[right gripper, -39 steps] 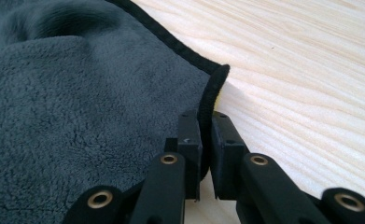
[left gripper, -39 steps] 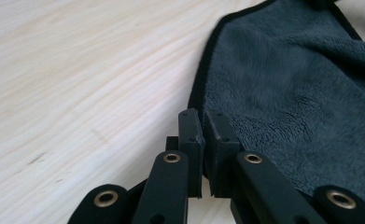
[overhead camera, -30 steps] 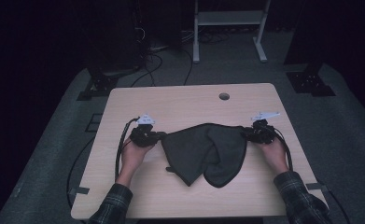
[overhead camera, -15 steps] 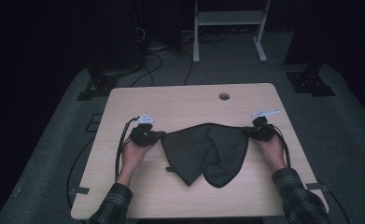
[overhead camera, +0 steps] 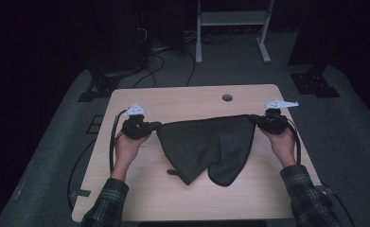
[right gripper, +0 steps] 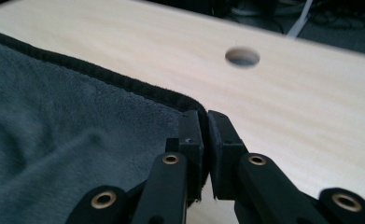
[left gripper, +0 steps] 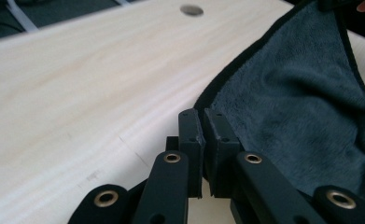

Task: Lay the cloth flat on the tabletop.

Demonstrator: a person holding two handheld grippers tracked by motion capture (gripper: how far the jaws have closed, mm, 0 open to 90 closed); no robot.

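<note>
cloth (overhead camera: 205,144) is dark grey and lies in the middle of the table (overhead camera: 173,101), with its far edge pulled straight between the two grippers. the left gripper (overhead camera: 150,126) is clenched on the far left corner, and the left gripper view shows its jaws closed on the black hem (left gripper: 203,100). the right gripper (overhead camera: 258,120) is clenched on the far right corner in the same way, at the hem (right gripper: 124,84). the near part of the cloth hangs loose in two folded lobes toward the person. i judge it soft, light and limp, with a fluffy pile, so it keeps no shape and will sag between the holds. the hem at the corners seems the best place to grasp, because it is firmer. the round hole (overhead camera: 227,98) in the table is far from the cloth.
</note>
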